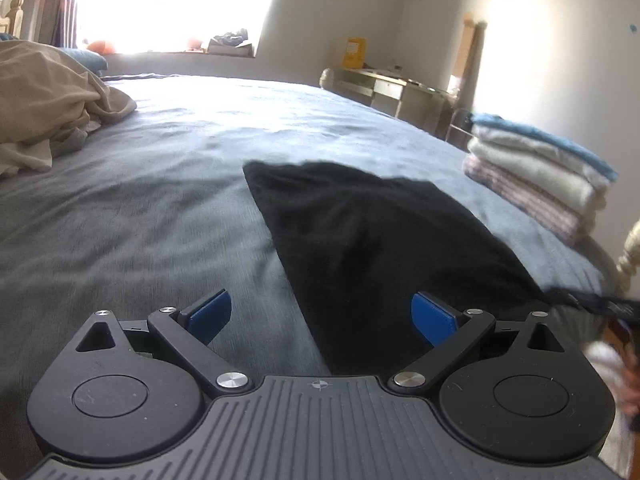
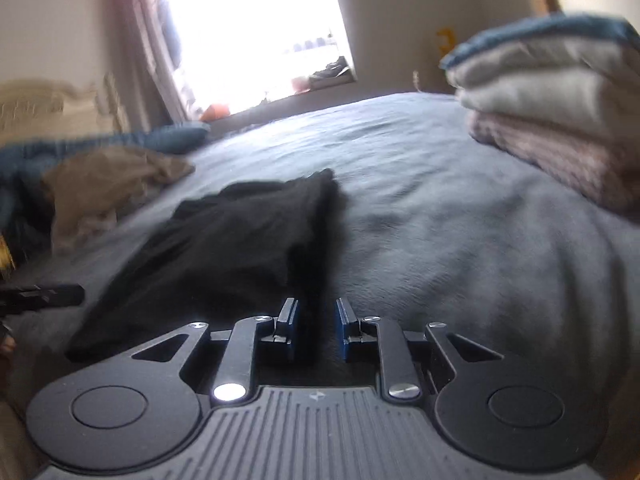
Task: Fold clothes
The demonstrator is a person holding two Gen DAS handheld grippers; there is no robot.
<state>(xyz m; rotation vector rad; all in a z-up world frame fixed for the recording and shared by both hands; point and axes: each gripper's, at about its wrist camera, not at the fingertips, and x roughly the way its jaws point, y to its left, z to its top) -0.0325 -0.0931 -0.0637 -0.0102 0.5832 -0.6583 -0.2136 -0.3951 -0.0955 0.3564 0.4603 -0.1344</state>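
Black garment (image 1: 360,232) on bed (image 1: 160,200), near folded stack (image 1: 536,176): your right tool (image 2: 316,320) pinches its edge for folding; left tool (image 1: 320,316) gapes empty.

You've got a bed (image 1: 160,208) w/ a grey-blue cover, slightly rumpled, carrying everything. Black garment (image 1: 360,232) lies on it near the middle, spread mostly flat, one edge bunched up in the right wrist view. Stack of folded clothes (image 1: 536,172) sits at the bed's right edge, well apart from the garment. Tan crumpled bedding (image 1: 48,104) is heaped on the left side, blue pillow (image 1: 90,58) behind it.
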